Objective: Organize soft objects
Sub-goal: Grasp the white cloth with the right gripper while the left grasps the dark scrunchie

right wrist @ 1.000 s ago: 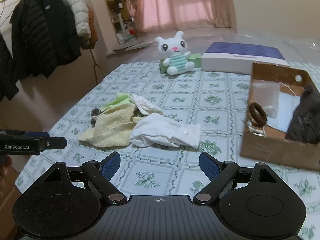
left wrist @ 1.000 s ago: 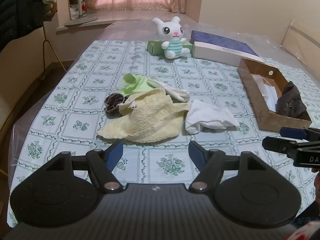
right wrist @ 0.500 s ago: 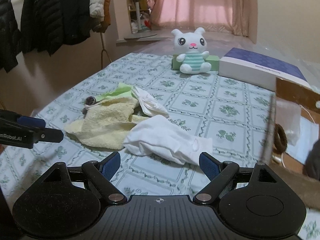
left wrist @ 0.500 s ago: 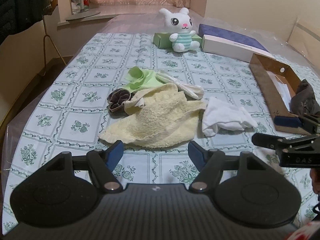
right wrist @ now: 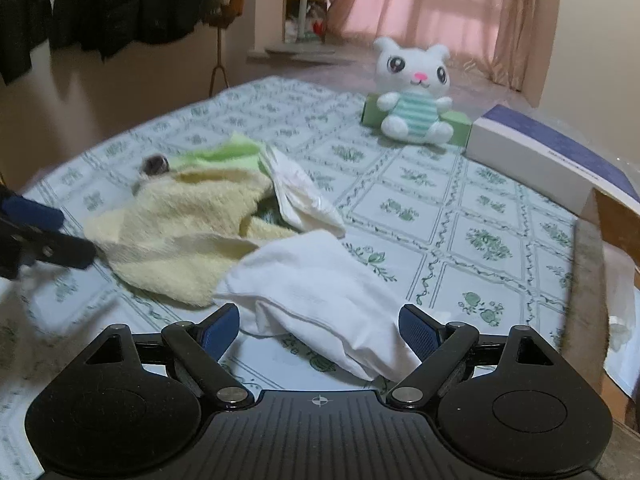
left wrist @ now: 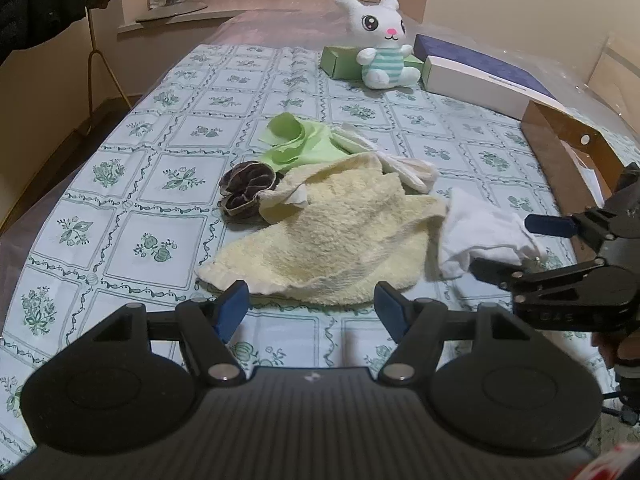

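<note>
A fluffy yellow towel (left wrist: pixel 336 240) lay crumpled mid-table beside a rumpled white cloth (right wrist: pixel 320 300). The left gripper (left wrist: pixel 312 306), jaws closing and empty, neared the towel's edge; the right gripper (right wrist: pixel 320 324) straddled the cloth, jaws spread.

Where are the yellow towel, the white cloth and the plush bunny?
yellow towel (left wrist: pixel 332 236): left wrist view, middle of its fuzzy top surface.
white cloth (right wrist: pixel 320 292): right wrist view, centre of the folded bundle.
plush bunny (right wrist: pixel 416 114): right wrist view, its striped belly.
</note>
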{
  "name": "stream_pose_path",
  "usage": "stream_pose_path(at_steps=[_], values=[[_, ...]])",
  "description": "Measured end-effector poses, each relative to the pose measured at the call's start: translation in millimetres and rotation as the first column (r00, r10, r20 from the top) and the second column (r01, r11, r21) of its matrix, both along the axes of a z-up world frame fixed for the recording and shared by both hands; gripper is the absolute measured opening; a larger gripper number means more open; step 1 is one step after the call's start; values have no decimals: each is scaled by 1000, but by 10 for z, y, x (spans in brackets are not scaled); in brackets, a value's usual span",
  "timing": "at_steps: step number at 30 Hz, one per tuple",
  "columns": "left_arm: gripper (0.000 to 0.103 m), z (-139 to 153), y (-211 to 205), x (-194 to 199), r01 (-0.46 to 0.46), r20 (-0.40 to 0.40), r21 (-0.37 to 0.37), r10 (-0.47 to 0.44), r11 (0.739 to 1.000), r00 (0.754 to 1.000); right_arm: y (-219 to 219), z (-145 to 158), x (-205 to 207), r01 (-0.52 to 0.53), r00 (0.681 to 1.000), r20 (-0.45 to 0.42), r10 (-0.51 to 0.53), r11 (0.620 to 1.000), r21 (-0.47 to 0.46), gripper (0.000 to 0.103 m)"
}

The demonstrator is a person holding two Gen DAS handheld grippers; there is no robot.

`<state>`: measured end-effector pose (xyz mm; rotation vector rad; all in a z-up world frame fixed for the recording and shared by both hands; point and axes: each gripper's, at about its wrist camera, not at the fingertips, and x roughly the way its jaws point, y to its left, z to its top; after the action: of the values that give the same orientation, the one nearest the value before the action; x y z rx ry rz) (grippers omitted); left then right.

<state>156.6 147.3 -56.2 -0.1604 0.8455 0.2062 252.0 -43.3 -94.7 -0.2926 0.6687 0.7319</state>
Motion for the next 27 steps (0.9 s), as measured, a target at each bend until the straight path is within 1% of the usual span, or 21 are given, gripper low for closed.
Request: stream_pose_path(at_steps=[3, 6, 9, 10, 11, 12, 14, 15, 17, 20, 25, 27], values=[[62, -37, 49, 23, 0, -7, -18, 0, 1000, 1000, 80, -93, 40, -3, 1000, 9, 3, 1000, -29, 86], [62, -68, 82, 36, -3, -13, -19, 3, 1000, 1000, 142, -172, 55, 1, 999, 33, 1, 998, -61, 86], [62, -92, 114, 39, -10, -16, -19, 10, 1000, 1000, 148, -206, 73, 5, 999, 36, -3, 998, -55, 86], [62, -97, 127, 36, -13, -16, -19, 13, 1000, 1000, 137, -205, 81, 7, 999, 35, -6, 999, -46, 84], [62, -97, 139, 34, -15, -15, -17, 14, 1000, 1000, 123, -209, 90, 9, 999, 34, -8, 999, -43, 76], [62, -97, 148, 34, -17, -14, -16, 16, 1000, 1000, 103, -204, 92, 13, 999, 33, -12, 999, -39, 72], [62, -98, 175, 28, -21, -11, -15, 21, 1000, 1000, 54, -191, 123, 32, 999, 28, -31, 999, -29, 53], [62, -98, 190, 27, -24, -11, -15, 24, 1000, 1000, 27, -178, 137, 41, 999, 25, -40, 999, -25, 49], [60, -94, 207, 22, -26, -9, -13, 25, 1000, 1000, -31, -154, 172, 60, 998, 16, -60, 998, -13, 32], [57, -88, 234, 23, -25, -5, -10, 25, 1000, 1000, -127, -103, 235, 89, 996, -20, -88, 996, 25, 23], [57, -60, 265, 35, -21, 8, 4, 21, 1000, 1000, -288, 32, 338, 178, 981, -101, -166, 977, 121, 21], [50, -46, 289, 57, -15, 12, 10, 15, 1000, 1000, -353, 102, 388, 223, 971, -125, -204, 962, 157, 21]])
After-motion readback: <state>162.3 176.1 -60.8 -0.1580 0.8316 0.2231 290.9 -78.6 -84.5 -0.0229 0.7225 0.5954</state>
